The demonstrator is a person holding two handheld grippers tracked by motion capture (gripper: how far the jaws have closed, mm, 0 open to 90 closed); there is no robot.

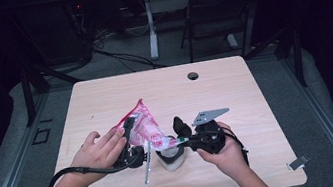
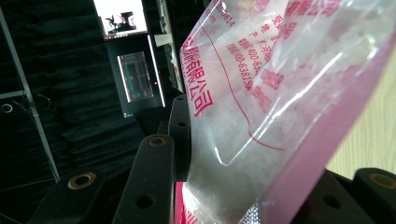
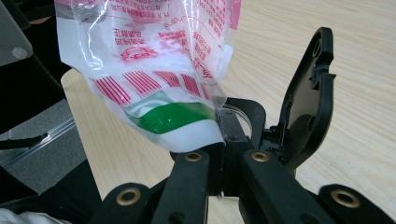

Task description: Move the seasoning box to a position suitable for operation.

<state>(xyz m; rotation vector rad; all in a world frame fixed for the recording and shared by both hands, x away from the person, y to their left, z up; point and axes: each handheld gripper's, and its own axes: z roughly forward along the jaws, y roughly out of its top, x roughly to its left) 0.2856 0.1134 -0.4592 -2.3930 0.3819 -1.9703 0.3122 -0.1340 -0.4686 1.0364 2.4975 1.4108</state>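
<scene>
Your left tongs point(image 1: 129, 130) and right tongs point(image 1: 182, 139) are both clamped on the pink printed bag point(image 1: 143, 125) stretched between them (above the surface point(image 1: 235, 92)). You seem mid-opening. Next, I'd judge, pull apart gently.

Plastic bag point(image 1: 143, 126): clear film printed with pink-red characters, pink border strip, red stripes and a green band near one end. Crumpled, held aloft above the table point(image 1: 235, 92), toward its near edge, slightly left of centre. One corner points up and away; the green-banded end hangs lower, to the right.
</scene>
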